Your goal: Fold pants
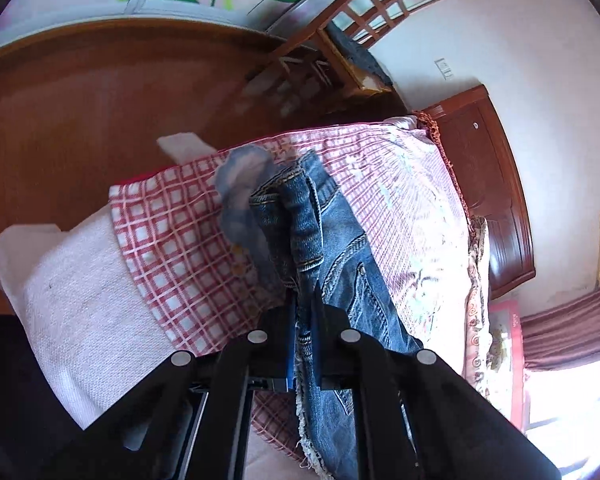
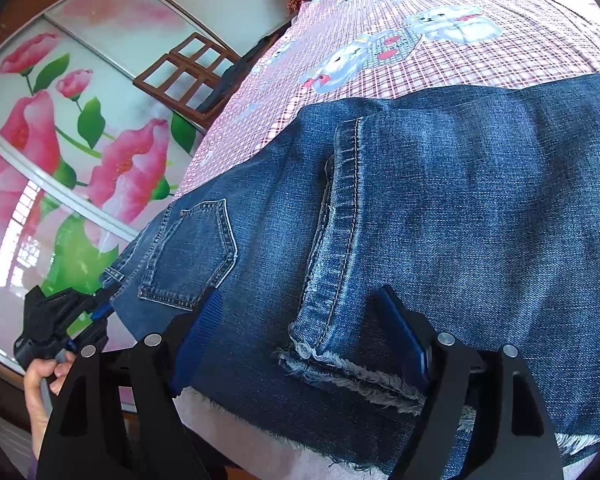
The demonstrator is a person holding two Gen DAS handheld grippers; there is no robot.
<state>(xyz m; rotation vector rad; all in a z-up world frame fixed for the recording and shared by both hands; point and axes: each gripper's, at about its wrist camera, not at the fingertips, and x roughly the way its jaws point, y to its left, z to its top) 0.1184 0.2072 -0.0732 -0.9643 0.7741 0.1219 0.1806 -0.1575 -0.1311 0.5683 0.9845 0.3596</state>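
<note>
Blue denim pants point(image 2: 439, 220) with frayed hems lie across the pink checked bedsheet point(image 2: 419, 52). In the left wrist view my left gripper point(image 1: 304, 300) is shut on a bunched fold of the pants point(image 1: 319, 232), near the waistband and a pocket, and holds it above the bed. The left gripper also shows in the right wrist view point(image 2: 100, 312) at the far left, clamped on the waist edge. My right gripper point(image 2: 300, 312) is open, its blue pads either side of the frayed leg hems point(image 2: 339, 372), which lie between the jaws.
A red-and-white checked blanket point(image 1: 168, 240) and a white pillow point(image 1: 72, 300) lie on the bed. A wooden headboard point(image 1: 495, 184) stands at the right. A floral wardrobe door point(image 2: 60, 140) and a wooden chair point(image 2: 184, 76) stand beside the bed.
</note>
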